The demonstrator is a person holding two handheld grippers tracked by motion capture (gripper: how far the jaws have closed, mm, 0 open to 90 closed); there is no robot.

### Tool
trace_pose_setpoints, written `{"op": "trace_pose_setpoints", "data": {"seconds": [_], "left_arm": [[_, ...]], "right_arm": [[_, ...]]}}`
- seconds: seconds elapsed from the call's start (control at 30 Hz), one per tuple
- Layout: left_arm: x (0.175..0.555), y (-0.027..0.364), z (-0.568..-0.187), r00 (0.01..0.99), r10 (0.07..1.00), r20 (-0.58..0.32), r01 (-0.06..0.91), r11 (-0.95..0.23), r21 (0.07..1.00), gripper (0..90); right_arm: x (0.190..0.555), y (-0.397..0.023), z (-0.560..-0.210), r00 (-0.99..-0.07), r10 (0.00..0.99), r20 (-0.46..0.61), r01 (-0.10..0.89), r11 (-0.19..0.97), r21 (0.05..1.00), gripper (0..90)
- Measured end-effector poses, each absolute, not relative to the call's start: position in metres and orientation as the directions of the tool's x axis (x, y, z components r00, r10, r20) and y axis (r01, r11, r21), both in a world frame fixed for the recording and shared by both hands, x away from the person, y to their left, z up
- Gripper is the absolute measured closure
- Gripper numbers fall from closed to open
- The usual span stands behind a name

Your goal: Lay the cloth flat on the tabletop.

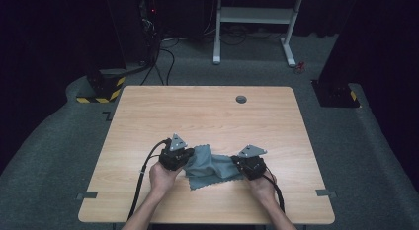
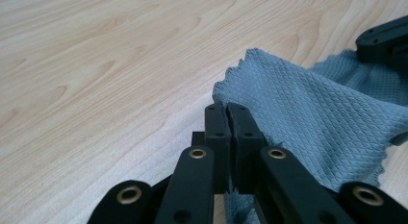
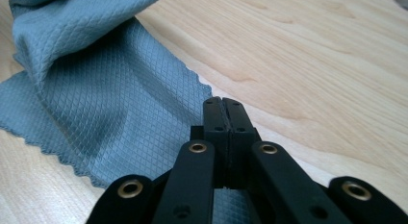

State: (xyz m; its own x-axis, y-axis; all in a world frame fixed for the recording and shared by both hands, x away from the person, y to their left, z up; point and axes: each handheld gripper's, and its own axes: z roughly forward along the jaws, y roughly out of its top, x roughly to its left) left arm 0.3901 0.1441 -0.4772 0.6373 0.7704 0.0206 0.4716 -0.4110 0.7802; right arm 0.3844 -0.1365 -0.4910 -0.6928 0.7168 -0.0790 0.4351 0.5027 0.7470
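A grey-blue waffle-textured cloth (image 1: 211, 166) lies bunched on the wooden table (image 1: 207, 116), near its front edge, between the two hand-held grippers. My left gripper (image 1: 189, 159) is at the cloth's left side. In the left gripper view its jaws (image 2: 226, 109) are shut on a scalloped edge of the cloth (image 2: 308, 113), which rises off the wood there. My right gripper (image 1: 236, 164) is at the cloth's right side. In the right gripper view it (image 3: 223, 103) is shut on the cloth (image 3: 110, 99) at its right corner. The other gripper (image 2: 385, 41) shows at the far end.
A round grey grommet (image 1: 240, 98) sits in the table near its back edge. Behind the table stand a white desk frame (image 1: 254, 15) and a black stand with yellow-black stripes (image 1: 101, 89). Bare wood stretches on all sides of the cloth.
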Motion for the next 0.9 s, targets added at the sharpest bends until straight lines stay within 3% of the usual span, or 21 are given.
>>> {"op": "trace_pose_setpoints", "data": {"seconds": [0.3, 0.37, 0.4, 0.57, 0.7, 0.83, 0.9], "left_arm": [[0.392, 0.156, -0.49, 0.613, 0.79, 0.003, 0.511, -0.4, 0.761, 85.6], [0.392, 0.158, -0.491, 0.598, 0.801, -0.031, 0.533, -0.369, 0.761, 71.4], [0.39, 0.157, -0.49, 0.597, 0.802, -0.033, 0.534, -0.366, 0.762, 65.9], [0.381, 0.147, -0.494, 0.631, 0.776, -0.004, 0.521, -0.42, 0.743, 54.7], [0.38, 0.141, -0.502, 0.644, 0.764, 0.026, 0.521, -0.463, 0.717, 57.5], [0.383, 0.139, -0.507, 0.65, 0.759, 0.041, 0.527, -0.489, 0.695, 69.1], [0.385, 0.139, -0.51, 0.653, 0.755, 0.051, 0.533, -0.507, 0.678, 75.9]], "right_arm": [[0.388, -0.149, -0.502, -0.643, 0.76, -0.094, 0.487, 0.5, 0.716, 89.9], [0.389, -0.148, -0.505, -0.642, 0.762, -0.084, 0.508, 0.505, 0.697, 88.0], [0.389, -0.147, -0.504, -0.648, 0.757, -0.082, 0.505, 0.508, 0.697, 82.7], [0.392, -0.129, -0.497, -0.677, 0.734, -0.055, 0.482, 0.498, 0.721, 71.7], [0.403, -0.111, -0.499, -0.68, 0.732, -0.04, 0.494, 0.498, 0.713, 66.0], [0.414, -0.099, -0.502, -0.68, 0.732, -0.044, 0.51, 0.515, 0.689, 64.2], [0.418, -0.096, -0.505, -0.675, 0.737, -0.036, 0.528, 0.516, 0.675, 67.5]]}}
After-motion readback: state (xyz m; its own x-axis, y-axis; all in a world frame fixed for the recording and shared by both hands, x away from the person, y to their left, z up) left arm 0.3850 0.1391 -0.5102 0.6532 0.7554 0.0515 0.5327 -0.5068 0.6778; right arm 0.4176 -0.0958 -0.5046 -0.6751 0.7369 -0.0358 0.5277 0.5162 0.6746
